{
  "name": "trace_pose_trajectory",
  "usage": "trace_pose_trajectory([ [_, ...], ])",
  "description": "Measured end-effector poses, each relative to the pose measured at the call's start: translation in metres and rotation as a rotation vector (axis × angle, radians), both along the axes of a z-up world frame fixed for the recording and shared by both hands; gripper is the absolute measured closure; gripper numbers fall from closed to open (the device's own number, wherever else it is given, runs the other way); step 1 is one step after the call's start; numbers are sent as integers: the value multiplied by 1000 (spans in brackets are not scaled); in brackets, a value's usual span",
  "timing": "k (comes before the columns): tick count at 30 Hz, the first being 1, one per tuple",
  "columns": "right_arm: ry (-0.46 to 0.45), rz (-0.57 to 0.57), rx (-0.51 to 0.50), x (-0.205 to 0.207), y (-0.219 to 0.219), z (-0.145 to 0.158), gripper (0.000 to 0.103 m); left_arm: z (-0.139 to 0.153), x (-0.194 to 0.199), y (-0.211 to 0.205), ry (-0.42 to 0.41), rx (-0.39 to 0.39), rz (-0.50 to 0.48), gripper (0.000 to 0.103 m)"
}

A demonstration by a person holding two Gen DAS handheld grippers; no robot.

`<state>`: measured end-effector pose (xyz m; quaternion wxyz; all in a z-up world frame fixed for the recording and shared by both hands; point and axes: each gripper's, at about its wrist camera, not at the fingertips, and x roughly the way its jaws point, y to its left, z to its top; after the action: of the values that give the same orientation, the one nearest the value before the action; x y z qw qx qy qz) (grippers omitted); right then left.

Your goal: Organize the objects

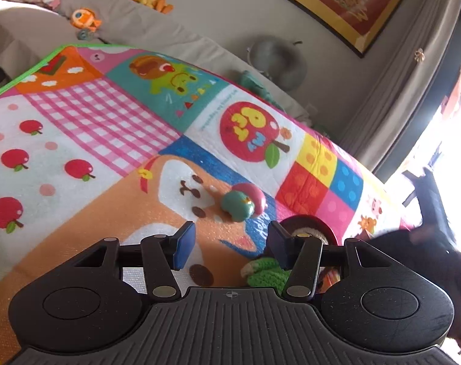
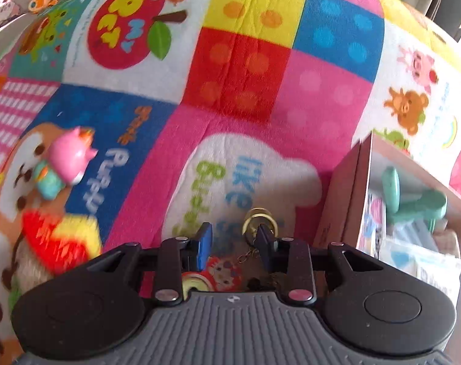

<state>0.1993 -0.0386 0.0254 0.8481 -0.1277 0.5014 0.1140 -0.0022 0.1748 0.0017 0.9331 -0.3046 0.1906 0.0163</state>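
With its jaws drawn close around a keychain (image 2: 230, 270) on the play mat (image 2: 245, 127), the right gripper (image 2: 235, 243) hovers beside an open box (image 2: 352, 188) — the thin chain may slip free. The left gripper (image 1: 232, 245) stands apart, empty, near a small toy figure (image 1: 244, 202).

The right gripper (image 2: 235, 243) hangs over the colourful play mat (image 2: 260, 91), jaws narrowed beside a gold keyring (image 2: 259, 217) (its chain runs under the fingers). A cardboard box (image 2: 352, 188) stands right of the keyring; a pink and teal toy figure (image 2: 66, 164) lies far left of it.
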Motion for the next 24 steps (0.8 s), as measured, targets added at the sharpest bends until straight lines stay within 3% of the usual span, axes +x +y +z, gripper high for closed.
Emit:
trace_pose_trajectory([
  [10, 118, 186, 172, -132, -32, 7, 74, 9, -12, -1, -93, 47, 51, 46],
  [12, 69, 238, 179, -162, -45, 11, 72, 14, -17, -5, -116, 72, 60, 46],
  [15, -51, 274, 197, -201, -72, 23, 55, 23, -33, -16, -142, 77, 32, 46],
  [17, -139, 254, 205, -219, -93, 29, 47, 29, -43, -28, -130, 85, -36, 46],
  [19, -200, 219, 210, -228, -110, 32, 47, 37, -51, -48, -87, 117, -162, 46],
  [24, -268, 106, 228, -226, -144, 28, 46, 47, -72, -116, 52, 261, -503, 46],
])
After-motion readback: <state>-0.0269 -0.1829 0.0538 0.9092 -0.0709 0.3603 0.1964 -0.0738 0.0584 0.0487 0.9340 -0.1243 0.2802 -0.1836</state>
